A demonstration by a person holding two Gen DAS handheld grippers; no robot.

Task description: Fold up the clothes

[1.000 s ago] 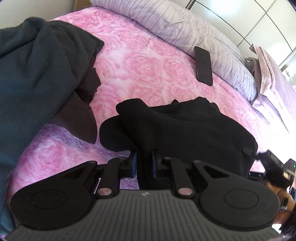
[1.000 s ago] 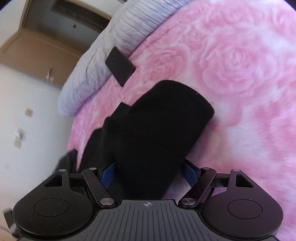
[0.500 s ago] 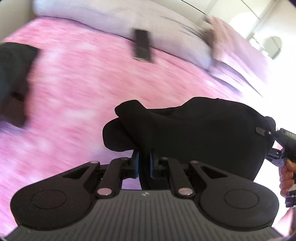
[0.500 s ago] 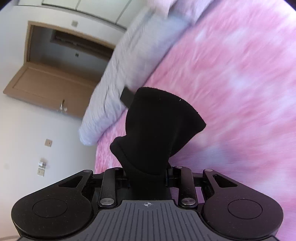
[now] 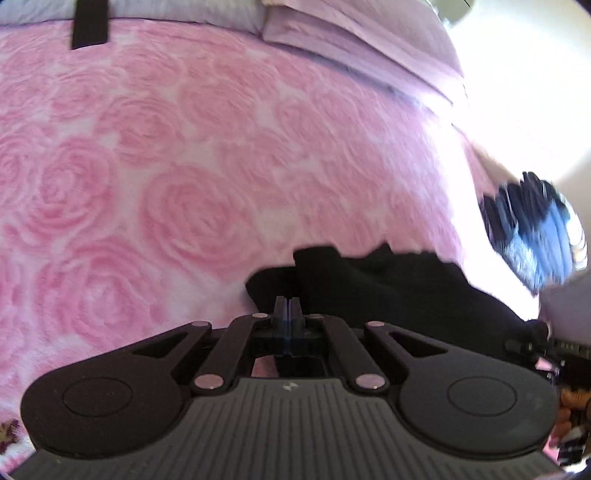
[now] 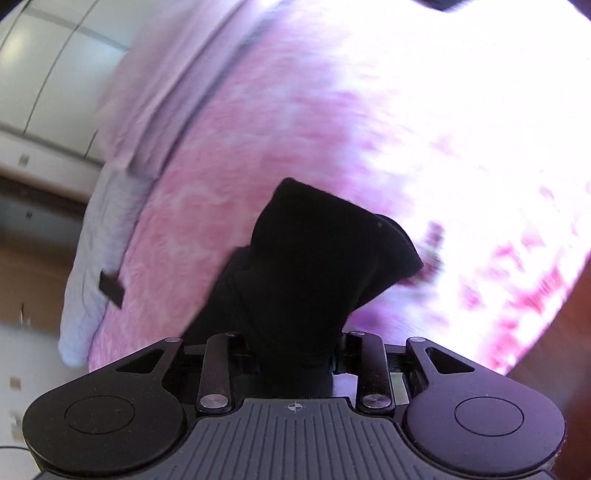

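Two grippers were in play: your left gripper [image 5: 289, 308] had its fingers pressed together, empty, just beside the black garment [image 5: 388, 284] on the pink rose bedspread [image 5: 184, 166], while your right gripper [image 6: 295, 354] pinched that garment's bunched end above the bed.

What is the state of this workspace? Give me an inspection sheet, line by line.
Surface: pink rose-pattern bedspread.
Job's things: black garment, bunched and lifted at one end.
Clutter: flat black object by the grey pillow; blurred blue-black object at the bed's right edge, cannot identify.
Grippers: left gripper shut, pads together, no fabric seen between them, garment just beyond the tips; right gripper shut on the garment.
Cables: nothing seen.
Surroundings: lilac pillows; white wardrobe doors.
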